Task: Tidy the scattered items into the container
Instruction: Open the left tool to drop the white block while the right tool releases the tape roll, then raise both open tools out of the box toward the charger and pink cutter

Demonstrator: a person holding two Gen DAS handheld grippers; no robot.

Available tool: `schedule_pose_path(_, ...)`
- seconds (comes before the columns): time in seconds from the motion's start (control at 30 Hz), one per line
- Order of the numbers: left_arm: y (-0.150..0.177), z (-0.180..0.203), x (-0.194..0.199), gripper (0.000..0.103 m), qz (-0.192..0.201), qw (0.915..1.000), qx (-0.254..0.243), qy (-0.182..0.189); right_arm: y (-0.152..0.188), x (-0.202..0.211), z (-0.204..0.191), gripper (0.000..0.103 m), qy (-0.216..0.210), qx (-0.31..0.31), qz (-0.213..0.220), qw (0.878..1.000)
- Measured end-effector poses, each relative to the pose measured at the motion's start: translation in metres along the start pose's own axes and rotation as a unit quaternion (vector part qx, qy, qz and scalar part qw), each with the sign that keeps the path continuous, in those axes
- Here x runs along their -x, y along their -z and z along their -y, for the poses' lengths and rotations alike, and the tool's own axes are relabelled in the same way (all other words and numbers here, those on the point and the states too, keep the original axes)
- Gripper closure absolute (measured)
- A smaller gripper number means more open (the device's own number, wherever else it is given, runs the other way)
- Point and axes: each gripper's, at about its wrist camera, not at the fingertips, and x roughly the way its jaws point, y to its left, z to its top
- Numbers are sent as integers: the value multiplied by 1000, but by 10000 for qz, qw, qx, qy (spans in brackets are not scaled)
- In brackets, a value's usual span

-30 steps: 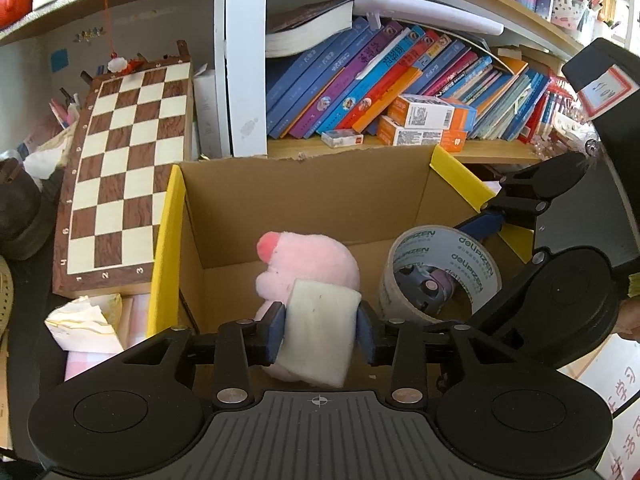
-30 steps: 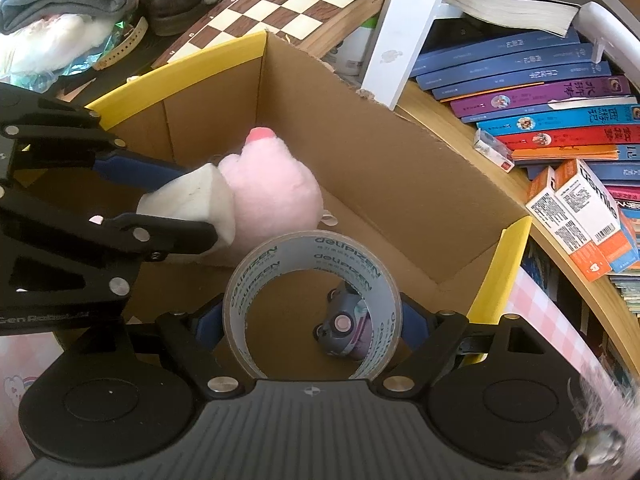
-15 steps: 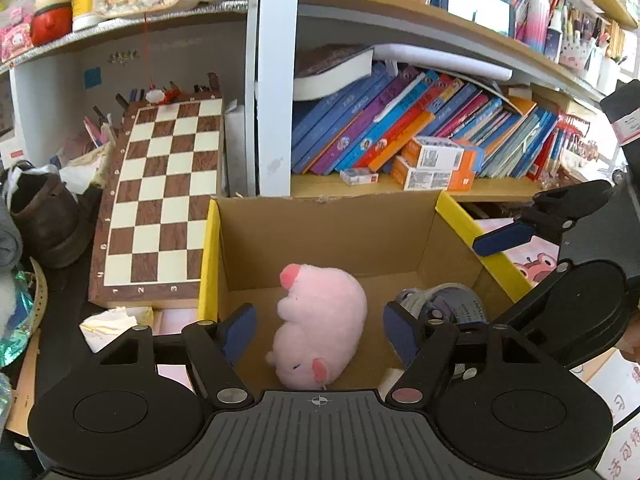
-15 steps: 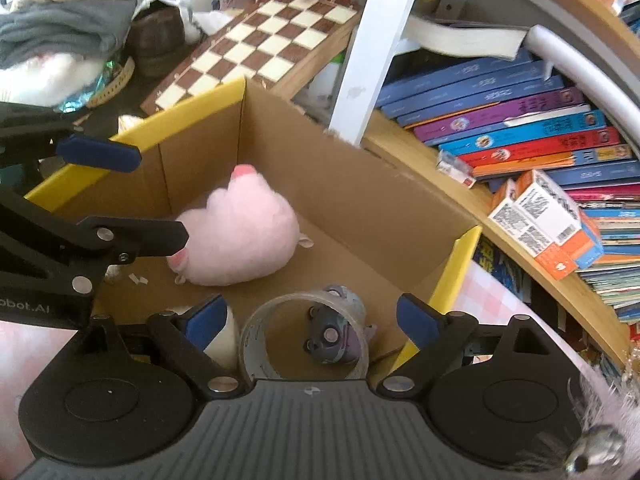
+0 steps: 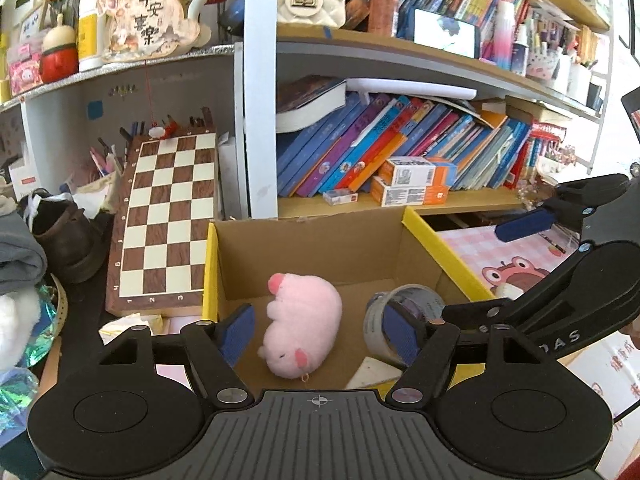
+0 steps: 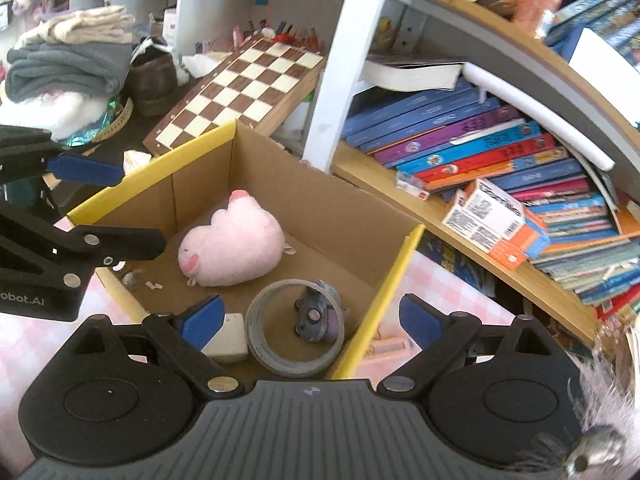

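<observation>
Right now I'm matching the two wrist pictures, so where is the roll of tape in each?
Left wrist: tape roll, lower right of centre, partly behind the gripper's right finger, inside the cardboard box.
Right wrist: tape roll, bottom centre, lying flat.
Shared landmark: pink plush pig, just left of the roll in both.

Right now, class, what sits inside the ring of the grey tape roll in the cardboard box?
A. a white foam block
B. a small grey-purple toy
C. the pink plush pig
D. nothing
B: in the right wrist view the small grey-purple toy lies within the grey tape roll.
</observation>
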Motion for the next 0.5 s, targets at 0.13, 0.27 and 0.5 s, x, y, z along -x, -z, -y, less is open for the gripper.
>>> schedule_pose_path(0.13,3,9,10,27,0,9999,-102,60,14,19,5,6,138,-227,70,9996)
schedule_pose_path(0.27,6,21,17,26,-39,9995,-260,149,32,35,11,6,288,-498,85,9983)
schedule_pose_path(0.5,14,39,23,25,-189,9986,-427,252,66,58,22,6,510,-1027,80,9934)
